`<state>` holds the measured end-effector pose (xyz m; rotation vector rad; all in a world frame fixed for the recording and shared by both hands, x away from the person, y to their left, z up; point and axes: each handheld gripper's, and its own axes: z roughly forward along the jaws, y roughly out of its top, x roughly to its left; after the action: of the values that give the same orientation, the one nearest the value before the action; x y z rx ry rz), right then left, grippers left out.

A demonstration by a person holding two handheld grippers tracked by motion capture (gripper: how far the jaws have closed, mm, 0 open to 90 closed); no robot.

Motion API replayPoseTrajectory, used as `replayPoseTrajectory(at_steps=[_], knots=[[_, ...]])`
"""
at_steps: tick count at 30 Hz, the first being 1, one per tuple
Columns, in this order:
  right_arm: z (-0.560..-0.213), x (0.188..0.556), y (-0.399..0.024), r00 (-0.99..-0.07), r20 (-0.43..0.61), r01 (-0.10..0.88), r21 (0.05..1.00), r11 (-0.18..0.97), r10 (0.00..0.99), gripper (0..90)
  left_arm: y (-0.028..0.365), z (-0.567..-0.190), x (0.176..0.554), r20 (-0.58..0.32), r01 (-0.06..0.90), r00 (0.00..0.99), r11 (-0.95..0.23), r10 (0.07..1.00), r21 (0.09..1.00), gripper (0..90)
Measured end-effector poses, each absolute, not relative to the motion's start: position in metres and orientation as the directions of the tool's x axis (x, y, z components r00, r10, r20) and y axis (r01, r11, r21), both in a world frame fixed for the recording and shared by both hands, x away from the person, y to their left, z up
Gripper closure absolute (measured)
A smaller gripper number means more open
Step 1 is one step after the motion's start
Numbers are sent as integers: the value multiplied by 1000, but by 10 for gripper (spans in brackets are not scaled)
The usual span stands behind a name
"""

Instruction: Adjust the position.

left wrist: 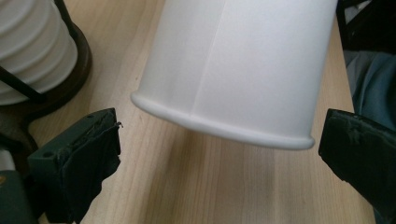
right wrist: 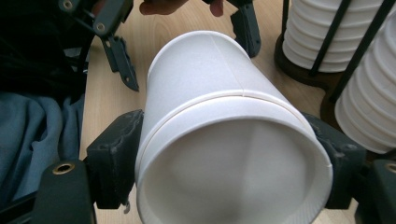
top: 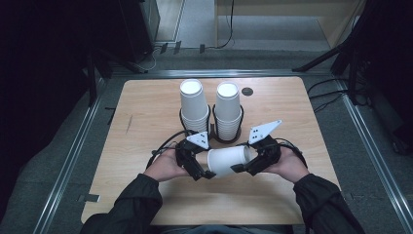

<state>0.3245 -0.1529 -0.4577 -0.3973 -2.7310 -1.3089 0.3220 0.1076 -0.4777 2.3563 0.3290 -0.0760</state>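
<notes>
Sideways, the paper cup (top: 228,160) sits clamped in the right gripper (top: 246,165) jaws

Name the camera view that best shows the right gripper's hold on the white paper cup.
Right gripper view: the white paper cup sits pinched between both black jaws. The high view shows it small, sideways between hands; the left gripper view shows its base end.

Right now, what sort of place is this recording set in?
Probably a lab or recording room, not a café: a bare light wooden table on grey carpet, two stacks of white paper cups in black wire holders, and loose black cables across the floor.
</notes>
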Motion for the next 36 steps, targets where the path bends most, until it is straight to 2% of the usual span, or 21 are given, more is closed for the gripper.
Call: replayPoseTrajectory(at_steps=[6,15,17,19,23,32,36], knots=[[-456,325,-159,-960,185,276,765,582,212,225,115,-476,325,-195,296,955,-663,224,687,0],[-447,325,-176,-952,185,290,803,521,244,224,125,-474,328,-205,320,944,-576,257,752,0],[-443,324,-179,-952,185,288,815,503,246,224,124,-475,329,-235,336,940,-550,248,765,0],[-440,322,-180,-953,181,283,824,491,245,224,123,-474,327,-222,323,944,-541,244,776,0],[-434,320,-178,-957,184,270,846,460,224,224,116,-473,325,-257,332,943,-505,213,797,0],[-428,313,-162,-972,173,228,871,435,162,225,101,-470,317,-218,284,957,-476,189,832,0],[-427,312,-158,-974,170,219,873,435,151,225,99,-469,316,-242,293,956,-447,168,845,0]])
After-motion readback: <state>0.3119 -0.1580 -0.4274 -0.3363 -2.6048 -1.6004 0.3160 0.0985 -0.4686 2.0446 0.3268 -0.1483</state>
